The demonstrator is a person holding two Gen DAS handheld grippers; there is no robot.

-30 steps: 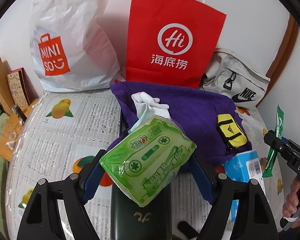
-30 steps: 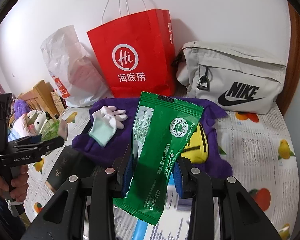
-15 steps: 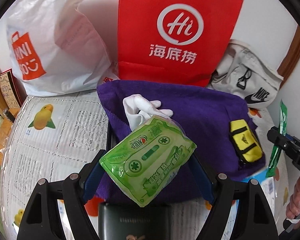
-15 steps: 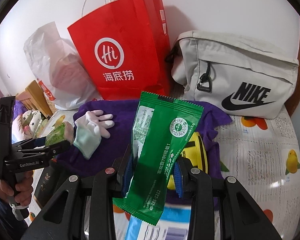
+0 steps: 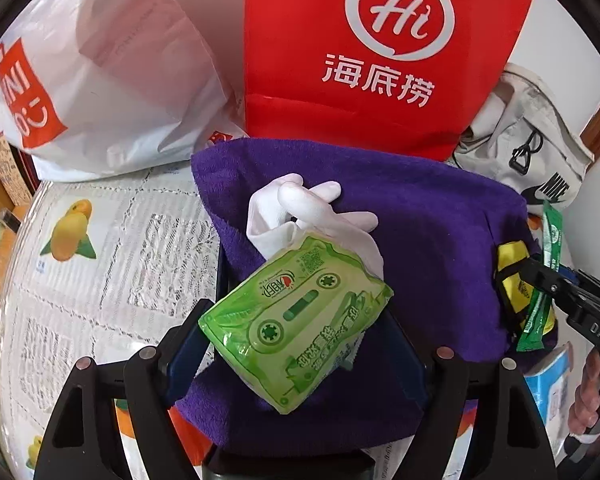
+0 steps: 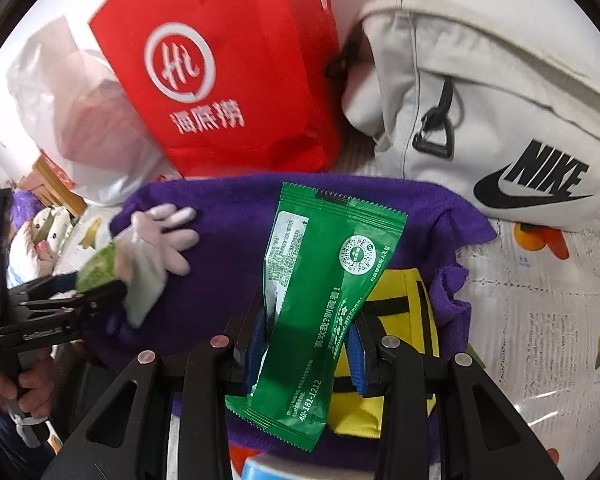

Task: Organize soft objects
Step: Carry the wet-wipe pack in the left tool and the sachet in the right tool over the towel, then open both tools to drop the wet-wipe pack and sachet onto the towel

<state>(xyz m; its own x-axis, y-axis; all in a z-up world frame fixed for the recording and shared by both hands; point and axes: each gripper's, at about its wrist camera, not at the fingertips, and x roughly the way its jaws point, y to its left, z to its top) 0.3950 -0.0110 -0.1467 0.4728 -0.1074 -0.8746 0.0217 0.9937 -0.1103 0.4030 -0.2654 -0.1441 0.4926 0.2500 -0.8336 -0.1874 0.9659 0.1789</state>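
Both grippers have advanced over the purple towel (image 5: 420,216): left gripper (image 5: 296,332) clamps the green tissue pack (image 5: 296,328), right gripper (image 6: 308,344) pinches the green sachet (image 6: 320,300); placement looks imminent.

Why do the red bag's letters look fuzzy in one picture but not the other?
Right wrist view: the red bag and white glove are smeared by motion blur, while the green packet stays sharp. Left wrist view: the bag's letters are crisp; both views bulge and darken at the corners.

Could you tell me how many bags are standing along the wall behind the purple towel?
3: a white plastic shopping bag at the left, a red paper bag in the middle, and a beige Nike bag at the right. Others may be hidden behind them.
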